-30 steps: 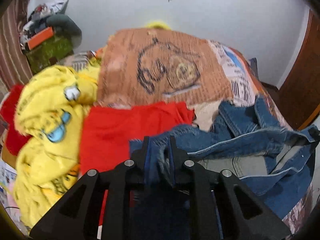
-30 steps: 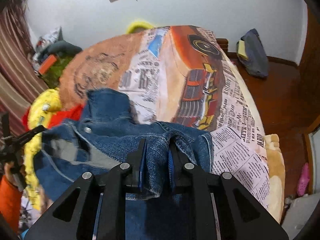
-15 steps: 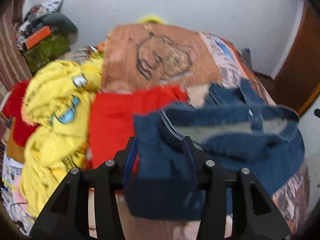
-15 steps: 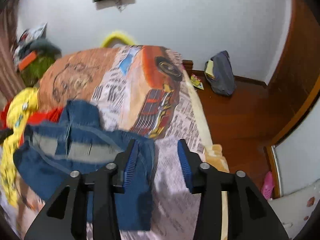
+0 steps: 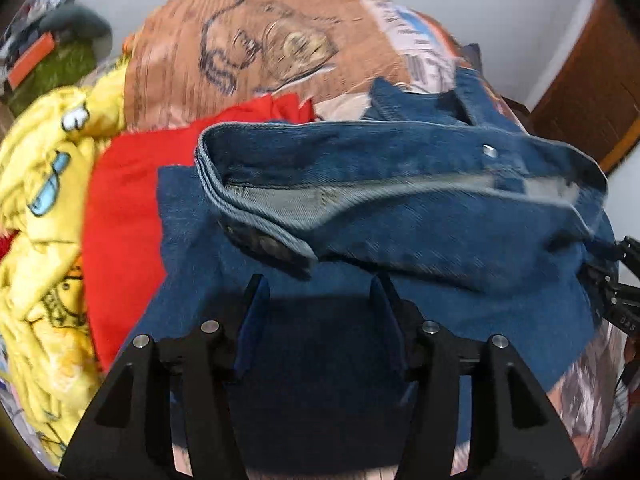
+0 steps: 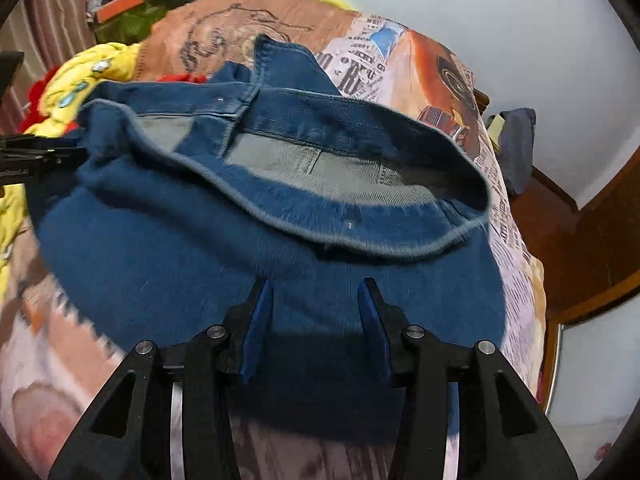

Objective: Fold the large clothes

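- On the bed (image 6: 516, 248), over its printed cover, lies the denim garment (image 5: 400, 216), waistband gaping toward 12 o'clock and the folded body spreading down toward 6 o'clock in both wrist views.
- The left gripper (image 5: 318, 300) hangs above the cloth; its jaws have just been opening and stand parted, with denim below them and nothing pinched.
- The right gripper (image 6: 316, 302) is the same: jaws just opened, apart, the fabric released beneath.
- Handling, as a judgement: the denim looks thick and heavy, soft enough to drape yet stiff at seams and waistband, so it should hold a crease and not slip.
- The best hold is likely the doubled waistband rim or a hemmed corner at 3 and 9 o'clock, one side per gripper.
- At 9 o'clock in the left view sit a red garment (image 5: 124, 216) and a yellow printed cloth (image 5: 44, 208), touching the denim's edge.
- Hard to make out: the legs or lower part are hidden under the grippers at 6 o'clock; motion blur smears the edges; whether it is trousers or a skirt I cannot tell.
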`<move>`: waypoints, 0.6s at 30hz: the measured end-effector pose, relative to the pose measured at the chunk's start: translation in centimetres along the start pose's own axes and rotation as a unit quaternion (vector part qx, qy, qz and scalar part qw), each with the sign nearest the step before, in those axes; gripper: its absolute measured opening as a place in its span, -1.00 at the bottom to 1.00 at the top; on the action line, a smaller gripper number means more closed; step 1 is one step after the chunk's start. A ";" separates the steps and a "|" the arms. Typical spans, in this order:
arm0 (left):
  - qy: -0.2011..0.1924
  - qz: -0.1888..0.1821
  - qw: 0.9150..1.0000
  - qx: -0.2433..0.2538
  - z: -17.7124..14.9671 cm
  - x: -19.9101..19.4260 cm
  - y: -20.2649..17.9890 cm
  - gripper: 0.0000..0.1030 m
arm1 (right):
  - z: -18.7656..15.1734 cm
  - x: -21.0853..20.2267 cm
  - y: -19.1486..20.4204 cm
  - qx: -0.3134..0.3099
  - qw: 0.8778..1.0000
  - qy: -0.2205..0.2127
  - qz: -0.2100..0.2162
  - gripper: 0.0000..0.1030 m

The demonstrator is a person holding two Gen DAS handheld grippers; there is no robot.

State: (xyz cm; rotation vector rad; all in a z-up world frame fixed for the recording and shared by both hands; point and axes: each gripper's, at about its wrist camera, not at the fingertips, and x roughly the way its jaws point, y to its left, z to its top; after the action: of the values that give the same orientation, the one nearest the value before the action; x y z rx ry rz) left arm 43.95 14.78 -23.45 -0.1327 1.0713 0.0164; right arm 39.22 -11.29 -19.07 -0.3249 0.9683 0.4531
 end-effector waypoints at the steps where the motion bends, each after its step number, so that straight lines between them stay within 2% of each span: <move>1: 0.003 -0.008 1.000 -0.011 0.6 0.5 0.7 0.03 | 0.9 0.5 -0.6 0.009 1.000 -0.003 0.011 -0.19; 3: 0.004 0.006 0.999 -0.036 2.2 1.3 2.3 0.03 | 2.8 1.7 -1.6 0.025 1.000 0.008 0.015 -0.19; 5: 0.006 0.000 0.998 -0.058 4.0 1.9 3.8 0.03 | 4.8 2.9 -2.7 0.050 0.999 0.015 0.008 -0.19; 6: 0.001 0.020 0.998 -0.067 5.0 1.8 4.4 0.03 | 6.1 3.5 -3.5 0.064 0.998 0.015 -0.012 -0.19; 8: -0.018 0.052 0.997 -0.063 6.6 1.3 5.0 0.03 | 7.9 3.8 -5.1 0.089 0.996 0.003 -0.023 -0.20; 9: -0.029 0.067 0.996 -0.057 7.1 0.9 5.1 0.03 | 8.7 3.4 -6.0 0.107 0.993 -0.017 -0.043 -0.20; 11: -0.078 0.159 0.983 -0.057 8.0 -0.7 5.6 0.03 | 9.4 2.4 -6.8 0.122 0.986 -0.048 -0.102 -0.19; 12: -0.097 0.179 0.977 -0.065 8.4 -1.6 6.2 0.03 | 9.6 1.8 -7.2 0.128 0.983 -0.059 -0.116 -0.18; 14: -0.117 0.167 0.975 -0.085 8.4 -3.1 7.5 0.03 | 9.5 0.8 -7.8 0.135 0.984 -0.072 -0.096 -0.18; 18: -0.117 0.112 0.982 -0.101 6.9 -4.8 8.7 0.03 | 8.4 0.0 -6.3 0.113 0.990 -0.071 -0.048 -0.18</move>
State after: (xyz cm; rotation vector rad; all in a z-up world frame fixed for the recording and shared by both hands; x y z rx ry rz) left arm 46.99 24.49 -16.91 -0.1877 0.8422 0.3374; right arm 48.45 -12.85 -14.23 -0.1323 0.8521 0.2705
